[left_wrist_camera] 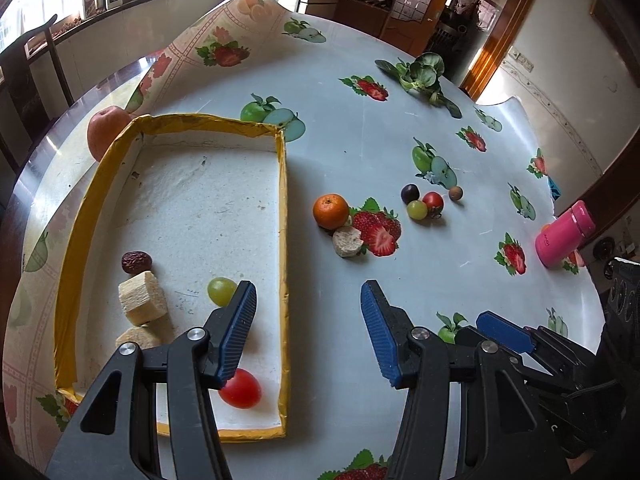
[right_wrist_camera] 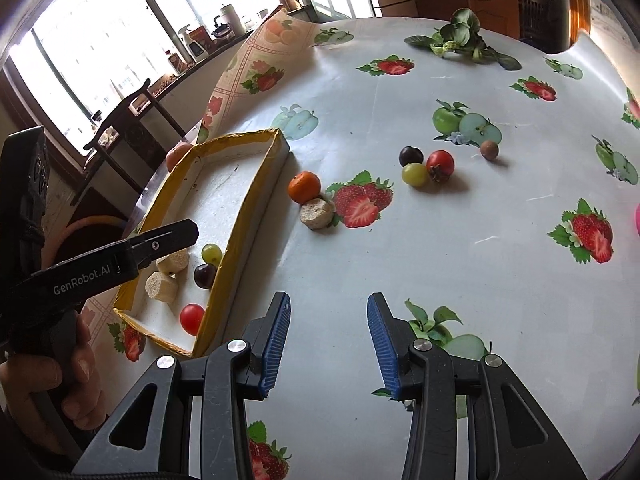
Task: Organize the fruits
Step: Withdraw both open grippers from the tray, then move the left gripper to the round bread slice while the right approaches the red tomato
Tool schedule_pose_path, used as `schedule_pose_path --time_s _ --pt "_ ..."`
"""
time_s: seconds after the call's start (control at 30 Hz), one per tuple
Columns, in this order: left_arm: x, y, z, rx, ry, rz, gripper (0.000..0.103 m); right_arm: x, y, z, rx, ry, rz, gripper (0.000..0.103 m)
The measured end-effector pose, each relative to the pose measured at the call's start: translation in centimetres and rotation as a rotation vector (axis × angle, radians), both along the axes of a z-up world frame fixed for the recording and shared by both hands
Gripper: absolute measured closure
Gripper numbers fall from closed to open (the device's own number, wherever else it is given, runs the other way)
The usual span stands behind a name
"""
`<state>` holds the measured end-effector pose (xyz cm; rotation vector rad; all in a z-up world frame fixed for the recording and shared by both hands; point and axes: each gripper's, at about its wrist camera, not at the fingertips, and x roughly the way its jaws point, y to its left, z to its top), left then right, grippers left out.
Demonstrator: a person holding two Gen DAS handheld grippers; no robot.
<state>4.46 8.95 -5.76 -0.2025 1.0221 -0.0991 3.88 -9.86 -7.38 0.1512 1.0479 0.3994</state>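
Yellow-rimmed tray already holds some fruit; both our grippers hang empty, fingers apart. Next we judge the orange wants fetching.

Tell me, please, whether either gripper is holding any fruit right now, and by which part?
Nothing is held. The left gripper and the right gripper both stand open, with only tablecloth and tray visible between their fingers.

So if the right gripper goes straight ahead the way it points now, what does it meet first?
Probably only the bare tablecloth just ahead of the right gripper; its open jaws are empty. The nearest item further on is the pale round slice, slightly left, though depth is unclear.
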Motion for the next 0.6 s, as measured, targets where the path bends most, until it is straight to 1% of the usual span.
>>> schedule_pose_path --time_s 0.33,0.6 --pt "1.3 -3.4 -1.1 -0.067 0.034 -0.042 0.05 0.6 -4.1 -0.4 0.006 0.008 -0.075 0.06" --pt "2.4 -5.1 -2.1 -0.074 0.057 -0.054 0.05 1.4 -5.8 -1.0 0.009 0.021 -0.095 0.06"
